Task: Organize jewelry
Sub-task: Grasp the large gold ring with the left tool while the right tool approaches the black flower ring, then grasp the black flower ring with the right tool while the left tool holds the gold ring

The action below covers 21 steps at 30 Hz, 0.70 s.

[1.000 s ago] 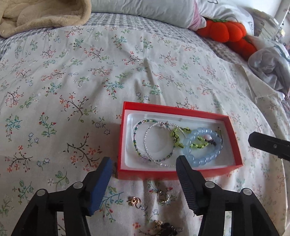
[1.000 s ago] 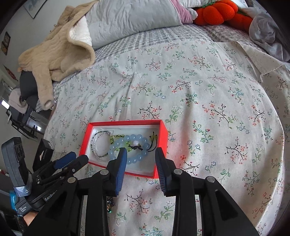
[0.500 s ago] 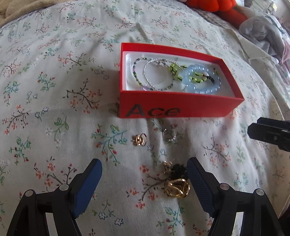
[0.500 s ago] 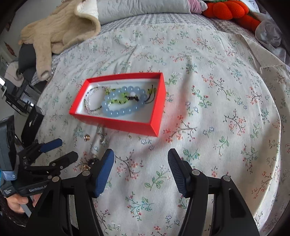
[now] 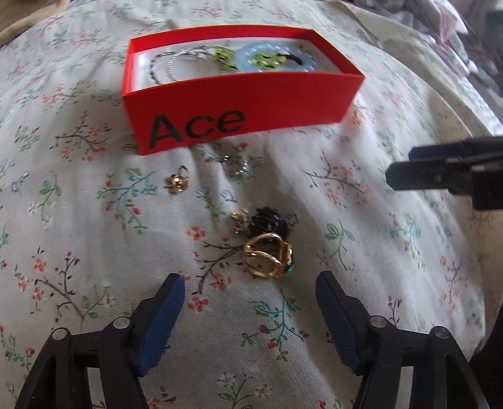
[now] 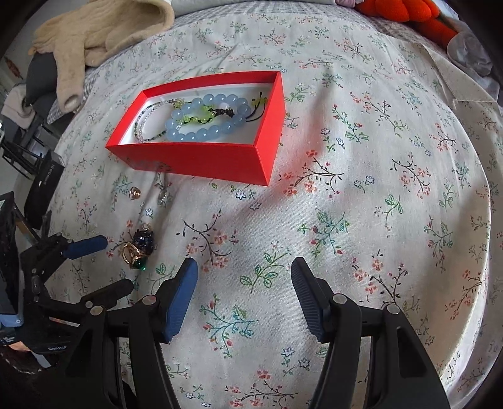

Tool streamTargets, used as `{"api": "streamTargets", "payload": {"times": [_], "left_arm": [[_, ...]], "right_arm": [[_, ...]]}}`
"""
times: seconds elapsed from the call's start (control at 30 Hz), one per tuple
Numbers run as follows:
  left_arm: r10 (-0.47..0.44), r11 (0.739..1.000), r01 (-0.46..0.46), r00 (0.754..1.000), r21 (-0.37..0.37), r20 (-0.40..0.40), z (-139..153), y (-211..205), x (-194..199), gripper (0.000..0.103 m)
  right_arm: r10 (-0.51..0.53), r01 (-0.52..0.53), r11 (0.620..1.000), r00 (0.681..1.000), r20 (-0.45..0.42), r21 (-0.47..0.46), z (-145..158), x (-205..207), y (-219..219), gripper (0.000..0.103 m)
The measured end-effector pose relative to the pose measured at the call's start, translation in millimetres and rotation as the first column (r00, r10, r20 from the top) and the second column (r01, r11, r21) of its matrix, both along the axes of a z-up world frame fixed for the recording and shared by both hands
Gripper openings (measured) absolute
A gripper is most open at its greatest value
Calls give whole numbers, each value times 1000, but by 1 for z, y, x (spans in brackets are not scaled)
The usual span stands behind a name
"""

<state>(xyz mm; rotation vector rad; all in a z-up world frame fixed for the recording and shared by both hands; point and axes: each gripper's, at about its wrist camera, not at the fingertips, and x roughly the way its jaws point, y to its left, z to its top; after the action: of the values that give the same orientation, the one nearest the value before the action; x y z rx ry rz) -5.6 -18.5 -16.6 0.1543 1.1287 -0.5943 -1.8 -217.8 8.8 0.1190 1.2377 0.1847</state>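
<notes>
A red box (image 5: pixel 239 103) marked "Ace" lies on the floral bedsheet and holds beaded bracelets (image 6: pixel 204 119). In front of it lie loose pieces: a gold ring with a green stone (image 5: pixel 267 259), a dark beaded piece (image 5: pixel 267 221), a small gold charm (image 5: pixel 176 182) and a silver ring (image 5: pixel 236 166). My left gripper (image 5: pixel 250 289) is open, low over the sheet, with the gold ring just ahead between its fingers. My right gripper (image 6: pixel 244 277) is open and empty over bare sheet, right of the loose pieces. The left gripper also shows in the right wrist view (image 6: pixel 103 266).
A beige blanket (image 6: pixel 100 28) and a grey pillow lie at the head of the bed. An orange plush toy (image 6: pixel 405 12) and crumpled clothes are at the far right. The bed edge drops off on the left, with dark furniture (image 6: pixel 41 185) beyond.
Both grippers have pulled back from the box and dropped lower. The left gripper now faces the loose rings in front of the box. Both have opened wider.
</notes>
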Motion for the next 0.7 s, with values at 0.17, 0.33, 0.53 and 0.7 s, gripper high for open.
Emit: {"api": "streamTargets", "payload": {"times": [0.17,0.33,0.53,0.7], "left_arm": [[-13,1000,13,1000,-1,1,-4,-5,3,62],[-11,1000,11,1000,-2,3,-6,-14,9,46],[-11,1000,11,1000,8,-6,-3,-17,12,30],[22,1000,-22,1000,11,-14,1,-9,12,30]], "right_arm": [[-5,5,1000,1000,-11,-3,-3,1,-1,65],[0,0,1000,1000,-17,-4,-5,1,1,65],[-5,5,1000,1000,-22,-3,-5,2,1,65],[-7,7,1000,1000,-19,1,-4,3,3,65]]}}
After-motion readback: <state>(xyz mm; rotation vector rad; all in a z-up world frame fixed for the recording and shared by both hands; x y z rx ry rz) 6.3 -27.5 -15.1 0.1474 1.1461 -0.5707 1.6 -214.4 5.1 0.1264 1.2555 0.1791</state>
